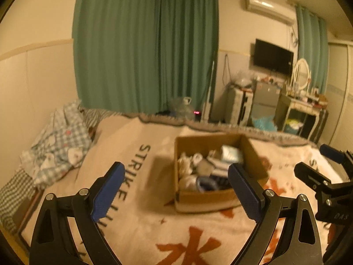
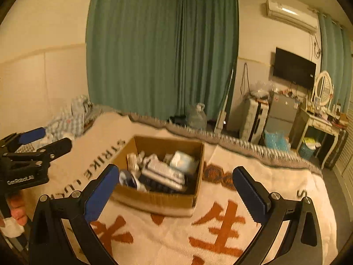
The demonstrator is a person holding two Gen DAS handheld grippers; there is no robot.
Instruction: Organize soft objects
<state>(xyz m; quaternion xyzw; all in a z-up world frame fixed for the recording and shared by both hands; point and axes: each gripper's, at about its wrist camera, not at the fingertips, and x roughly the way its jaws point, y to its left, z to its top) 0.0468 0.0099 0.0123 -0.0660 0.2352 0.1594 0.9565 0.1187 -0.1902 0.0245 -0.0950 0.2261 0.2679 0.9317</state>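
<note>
A brown cardboard box [image 1: 253, 154] sits on the bed's cream blanket [image 1: 141, 220], filled with several rolled socks and soft cloth items [image 1: 207, 167]. It also shows in the right wrist view [image 2: 154, 198], with the soft items [image 2: 163, 170] inside. My left gripper [image 1: 176, 190] is open and empty, held above the blanket in front of the box. My right gripper [image 2: 176, 190] is open and empty, also just short of the box. The right gripper shows at the right edge of the left view [image 1: 317, 165]; the left gripper shows at the left edge of the right view [image 2: 42, 141].
A crumpled checked quilt [image 1: 59, 145] lies at the bed's far left by the wall. Green curtains [image 1: 145, 44] hang behind the bed. Beyond the far edge stand a water jug [image 1: 183, 108], suitcase [image 1: 238, 106], small fridge [image 1: 264, 101] and dressing table [image 1: 302, 108].
</note>
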